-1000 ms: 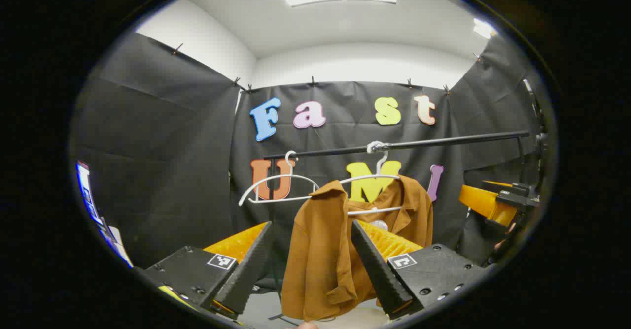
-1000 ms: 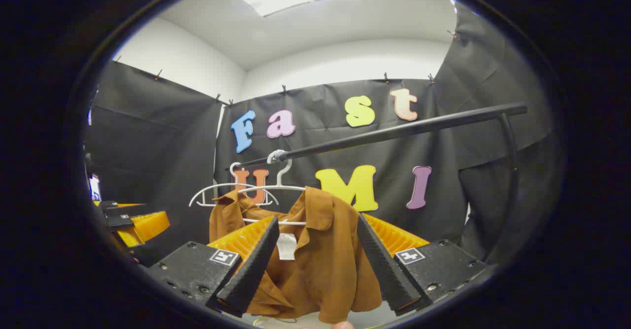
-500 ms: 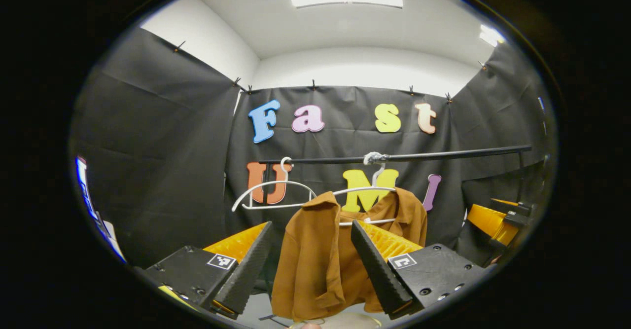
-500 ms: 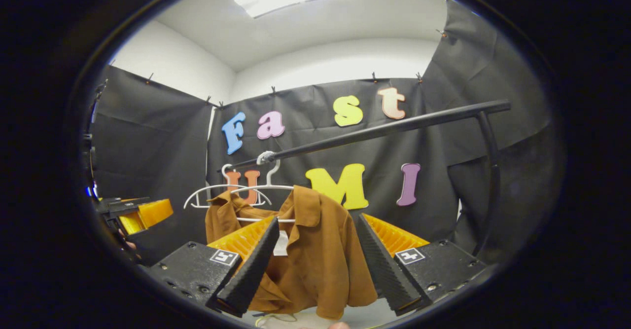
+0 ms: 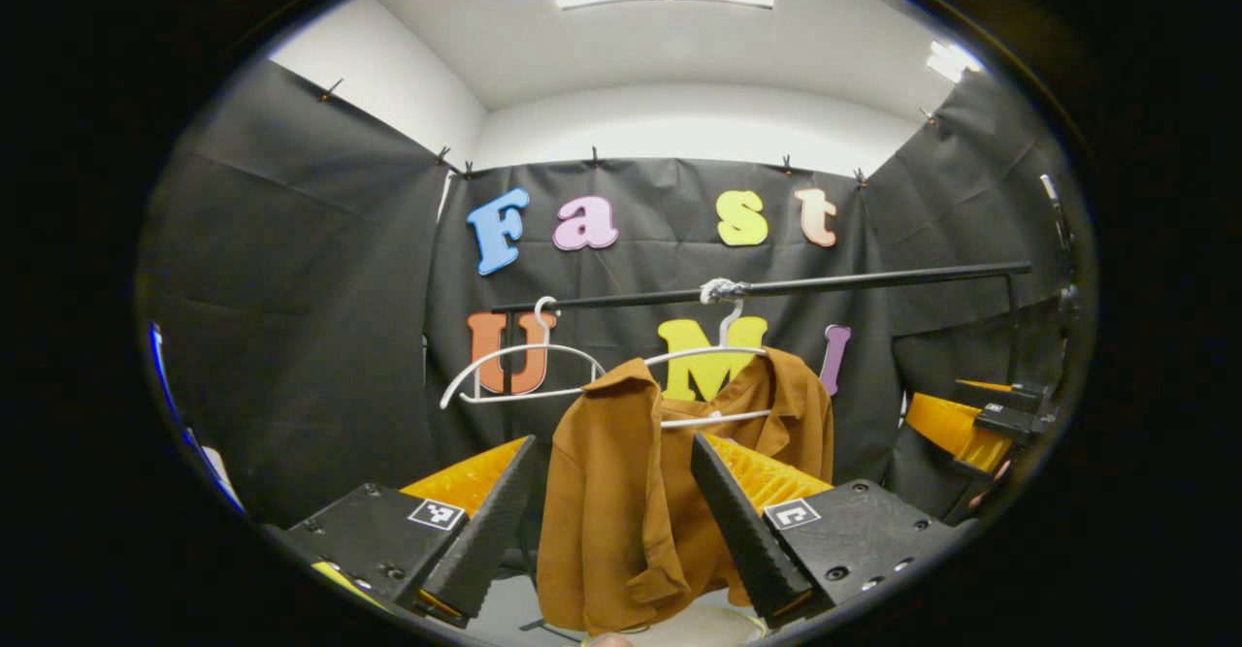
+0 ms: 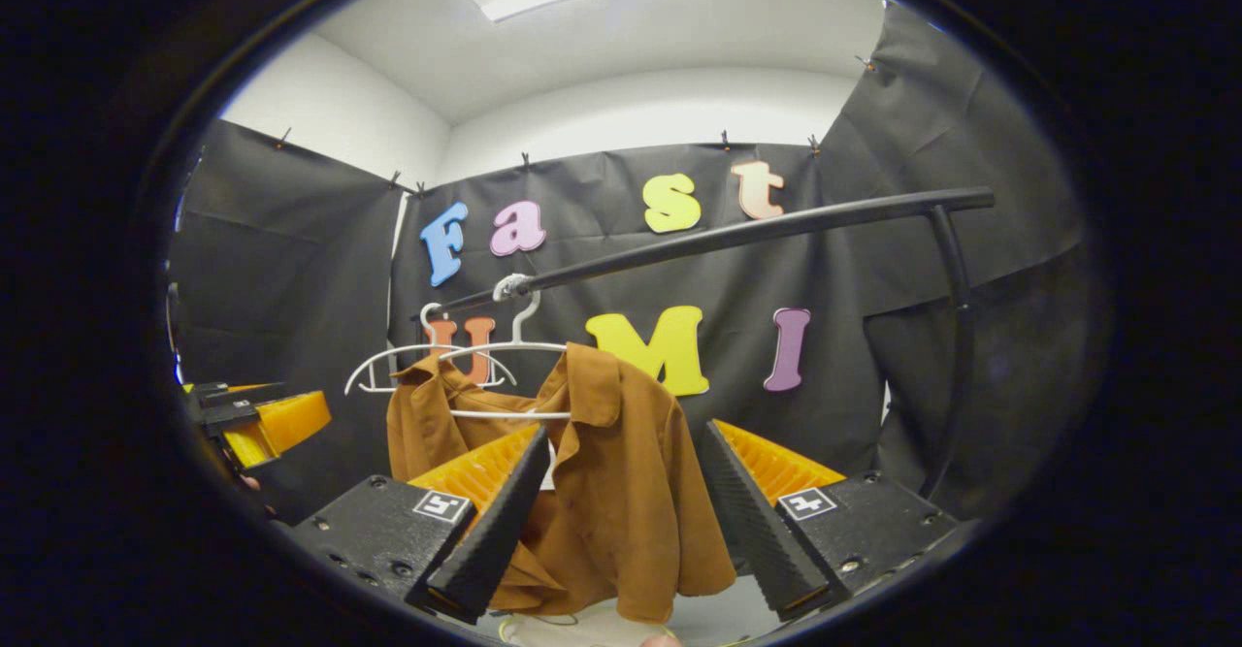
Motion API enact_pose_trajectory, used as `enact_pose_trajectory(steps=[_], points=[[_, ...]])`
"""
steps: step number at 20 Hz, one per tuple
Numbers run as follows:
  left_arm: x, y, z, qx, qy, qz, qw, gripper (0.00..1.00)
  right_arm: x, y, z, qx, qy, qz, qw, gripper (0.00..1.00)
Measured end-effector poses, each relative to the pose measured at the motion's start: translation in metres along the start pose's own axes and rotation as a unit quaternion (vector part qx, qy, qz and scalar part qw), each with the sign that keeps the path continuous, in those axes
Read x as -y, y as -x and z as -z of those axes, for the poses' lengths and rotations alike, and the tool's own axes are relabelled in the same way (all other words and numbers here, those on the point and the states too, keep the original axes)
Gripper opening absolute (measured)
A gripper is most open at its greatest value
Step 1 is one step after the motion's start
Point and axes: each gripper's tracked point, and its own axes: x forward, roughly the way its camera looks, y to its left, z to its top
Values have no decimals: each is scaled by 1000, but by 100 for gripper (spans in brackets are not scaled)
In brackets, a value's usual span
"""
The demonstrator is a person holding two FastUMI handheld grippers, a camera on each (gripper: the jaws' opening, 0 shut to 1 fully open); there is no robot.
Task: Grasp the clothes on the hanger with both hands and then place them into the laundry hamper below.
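Observation:
A brown shirt (image 5: pixel 621 492) hangs on a white hanger (image 5: pixel 723 351) from a black rail (image 5: pixel 854 281). In the left gripper view my left gripper (image 5: pixel 611 521) is open, its fingers on either side of the shirt's near shoulder and short of the cloth. The same brown shirt (image 6: pixel 621 492) hangs on the white hanger (image 6: pixel 505 346) in the right gripper view, with my right gripper (image 6: pixel 616 521) open and framing its other shoulder. Each gripper appears at the edge of the other's view: the right gripper (image 5: pixel 975 419), the left gripper (image 6: pixel 257 424). A pale rim of the hamper (image 5: pixel 699 628) peeks in below the shirt.
An empty white hanger (image 5: pixel 519 371) hangs on the rail to the left of the shirt. The rail's upright post (image 6: pixel 956 337) stands at the right in the right gripper view. Black cloth walls close the booth on three sides.
Both views shifted slightly; the shirt sits a little larger and more centred between each pair of fingers. Both grippers stay open and the shirt still hangs on the hanger.

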Motion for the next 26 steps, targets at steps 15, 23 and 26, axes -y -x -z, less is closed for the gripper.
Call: enact_pose_trajectory(steps=[15, 23, 26], points=[[21, -23, 56, -54, 10, 78, 995, 100, -40, -43, 49, -48, 14, 9, 999, 99], [27, -62, 83, -73, 28, 15, 997, 97, -43, -118, 62, -62, 21, -57, 996, 100], [29, -84, 88, -71, 21, -4, 997, 100, -43, -140, 72, -78, 19, -72, 994, 100]])
